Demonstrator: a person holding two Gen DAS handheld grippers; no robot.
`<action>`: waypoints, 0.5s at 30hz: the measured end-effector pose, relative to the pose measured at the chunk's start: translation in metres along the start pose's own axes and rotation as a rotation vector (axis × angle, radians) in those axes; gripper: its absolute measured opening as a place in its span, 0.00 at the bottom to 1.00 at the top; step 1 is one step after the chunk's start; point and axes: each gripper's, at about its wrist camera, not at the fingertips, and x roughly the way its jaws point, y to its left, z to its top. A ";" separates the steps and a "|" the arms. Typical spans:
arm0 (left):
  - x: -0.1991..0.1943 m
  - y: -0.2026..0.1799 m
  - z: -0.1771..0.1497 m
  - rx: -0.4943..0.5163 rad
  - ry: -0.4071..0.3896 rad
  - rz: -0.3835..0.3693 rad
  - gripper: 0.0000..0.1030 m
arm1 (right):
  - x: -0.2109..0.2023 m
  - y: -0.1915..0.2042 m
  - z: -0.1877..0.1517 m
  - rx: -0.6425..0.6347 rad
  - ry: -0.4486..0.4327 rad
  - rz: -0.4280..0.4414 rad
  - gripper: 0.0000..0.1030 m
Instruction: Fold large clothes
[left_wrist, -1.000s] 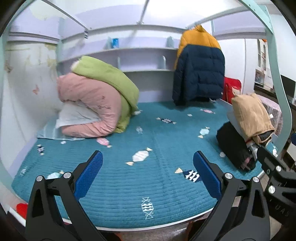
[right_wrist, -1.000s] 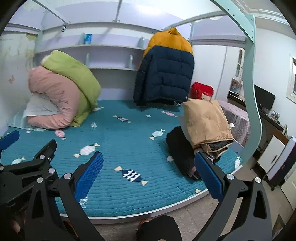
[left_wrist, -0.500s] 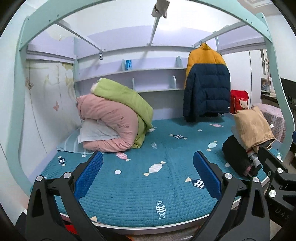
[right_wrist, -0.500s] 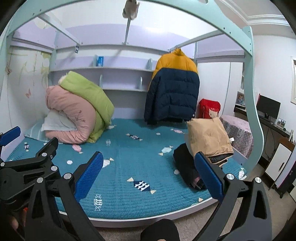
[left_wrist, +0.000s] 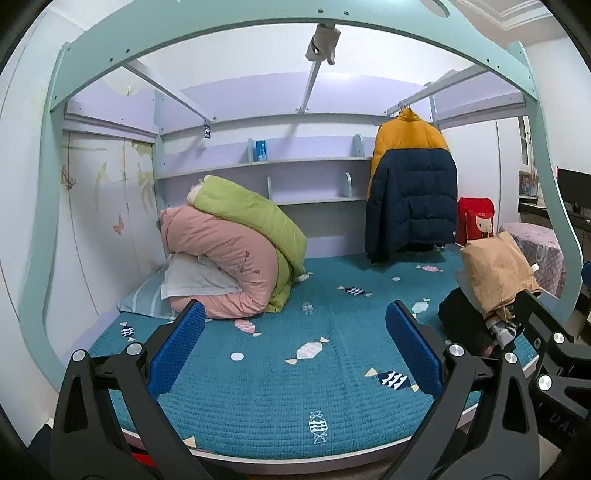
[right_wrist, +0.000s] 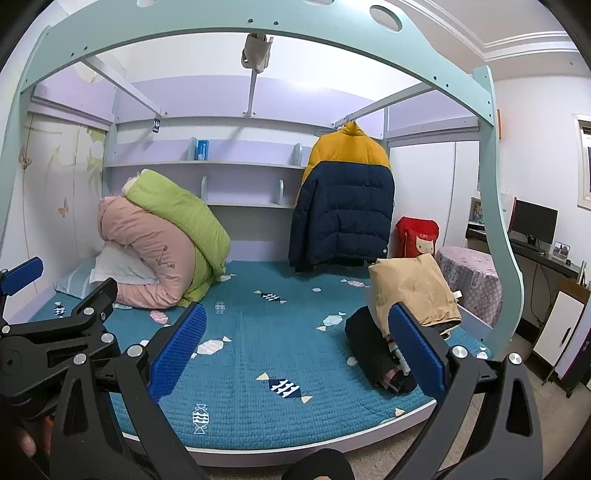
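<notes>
Blue-padded, the left gripper (left_wrist: 295, 343) and right gripper (right_wrist: 299, 341) both hover spread wide and empty before the teal quilted mattress (left_wrist: 266, 380). A yellow-and-navy puffer jacket (right_wrist: 343, 206) hangs at the back; folded tan clothing (right_wrist: 413, 295) tops a dark pile (right_wrist: 369, 347) at the right edge.

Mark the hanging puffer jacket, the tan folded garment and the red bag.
hanging puffer jacket (right_wrist: 343, 218), right wrist view, navy lower back panel.
tan folded garment (right_wrist: 413, 291), right wrist view, middle of its top face.
red bag (left_wrist: 475, 219), left wrist view, front panel.
</notes>
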 end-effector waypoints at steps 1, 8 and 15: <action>0.000 0.000 0.000 -0.002 -0.007 0.001 0.96 | -0.001 -0.001 0.000 0.001 -0.005 0.000 0.93; -0.004 -0.003 0.001 0.009 -0.038 0.002 0.96 | -0.009 -0.003 0.003 0.005 -0.058 -0.026 0.93; -0.004 0.004 0.002 -0.029 -0.042 -0.006 0.96 | -0.005 -0.003 0.001 0.003 -0.047 -0.031 0.93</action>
